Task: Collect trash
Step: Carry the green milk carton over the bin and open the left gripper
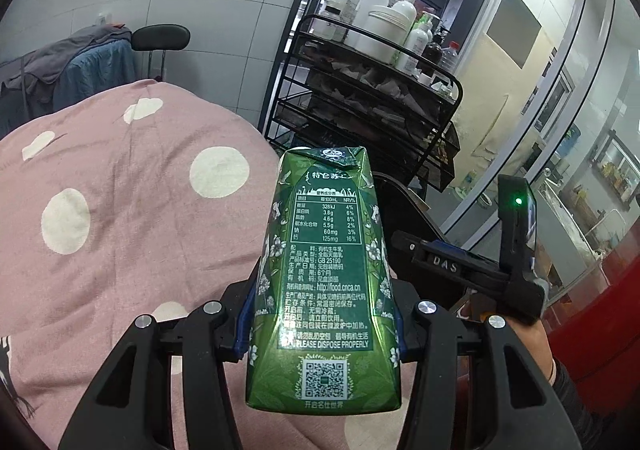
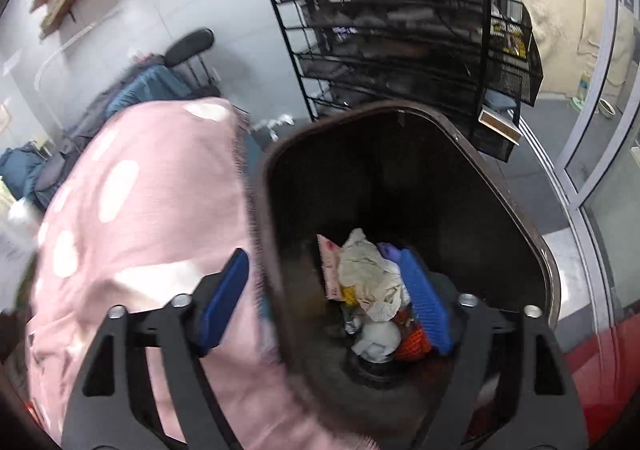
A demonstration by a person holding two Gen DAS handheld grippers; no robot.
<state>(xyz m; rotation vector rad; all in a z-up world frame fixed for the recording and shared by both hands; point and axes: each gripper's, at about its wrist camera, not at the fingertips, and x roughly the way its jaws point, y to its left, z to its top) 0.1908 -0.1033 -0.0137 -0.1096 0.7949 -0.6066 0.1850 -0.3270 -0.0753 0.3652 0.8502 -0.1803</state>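
A green milk carton (image 1: 326, 242) stands upright between the blue pads of my left gripper (image 1: 322, 330), which is shut on its lower sides. It hangs over a pink spotted blanket (image 1: 120, 210). In the right wrist view my right gripper (image 2: 326, 306) is open with nothing between its blue pads (image 2: 224, 302). It hovers over a dark brown trash bin (image 2: 532, 234). Crumpled paper and wrappers (image 2: 372, 282) lie at the bin's bottom. The right gripper's body (image 1: 460, 266) also shows at the right of the left wrist view, held by a hand.
A black wire rack (image 1: 360, 98) with white pump bottles (image 1: 380, 10) stands behind the bin. The blanket (image 2: 140, 210) lies left of the bin. A black stool (image 1: 160, 38) and piled clothes are by the back wall. Glass doors (image 1: 560, 110) are on the right.
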